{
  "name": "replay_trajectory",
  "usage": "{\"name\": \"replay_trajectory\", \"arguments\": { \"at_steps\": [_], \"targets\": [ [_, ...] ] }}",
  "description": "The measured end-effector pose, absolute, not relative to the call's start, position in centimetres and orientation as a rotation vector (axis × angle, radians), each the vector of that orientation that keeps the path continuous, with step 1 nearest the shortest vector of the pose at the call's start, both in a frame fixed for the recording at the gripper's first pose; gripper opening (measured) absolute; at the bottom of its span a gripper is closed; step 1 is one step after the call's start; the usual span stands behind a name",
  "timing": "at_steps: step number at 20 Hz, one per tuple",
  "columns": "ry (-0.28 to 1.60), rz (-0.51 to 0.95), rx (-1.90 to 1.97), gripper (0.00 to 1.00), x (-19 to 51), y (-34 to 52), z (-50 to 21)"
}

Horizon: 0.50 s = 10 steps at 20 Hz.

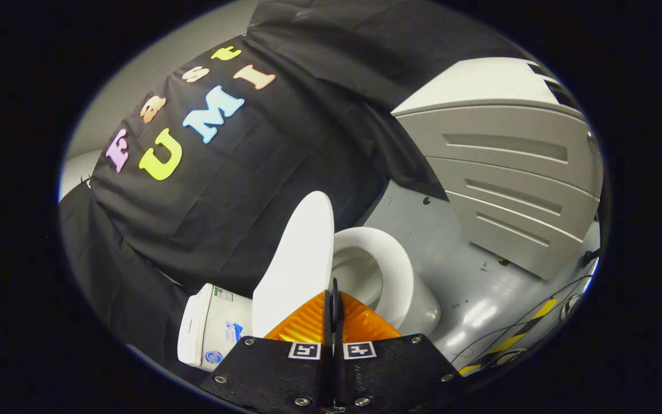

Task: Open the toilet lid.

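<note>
Fingers: pressed together along a thin dark seam, nothing visibly held between them; gripper [334, 299] closed, tips just in front of the lid's near edge.

Item 1, task's thing: smooth white oval plastic toilet lid [299, 259]. Raised, standing near upright on its hinge, seen close to edge-on, just ahead of the fingers and slightly to one side. Whether the fingertips touch it cannot be told.

Item 2: white ceramic toilet bowl [385, 276], rim and hollow exposed beside the lid; seat state unclear.

Item 3: white ceramic cistern [210, 328] with small labels, behind the lid, against the black cloth wall [222, 190].

Item 4: glossy grey floor [469, 276], carrying the bowl; a yellow-and-black striped strip [509, 339] and thin cables toward its outer edge.

Item 5: pale grey ribbed cabinet [509, 172], well apart, at the floor's far side.

Handling note (judgement): task looks nearly complete. Ease the lid back until it rests against the cistern, pushing with the closed tips against its face, slowly, so it neither slams nor falls forward; withdraw only once it stands unaided.
</note>
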<state>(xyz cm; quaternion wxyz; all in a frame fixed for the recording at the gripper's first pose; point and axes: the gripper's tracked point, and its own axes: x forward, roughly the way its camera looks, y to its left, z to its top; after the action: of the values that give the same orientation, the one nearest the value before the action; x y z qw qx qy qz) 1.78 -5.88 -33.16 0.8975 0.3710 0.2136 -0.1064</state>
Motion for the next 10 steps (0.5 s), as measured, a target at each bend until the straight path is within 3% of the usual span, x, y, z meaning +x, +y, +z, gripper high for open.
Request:
{"name": "replay_trajectory", "arguments": {
  "at_steps": [10],
  "targets": [
    [0.345, -0.167, 0.56, 0.0, 2.5, -1.3, -24.9]
  ]
}}
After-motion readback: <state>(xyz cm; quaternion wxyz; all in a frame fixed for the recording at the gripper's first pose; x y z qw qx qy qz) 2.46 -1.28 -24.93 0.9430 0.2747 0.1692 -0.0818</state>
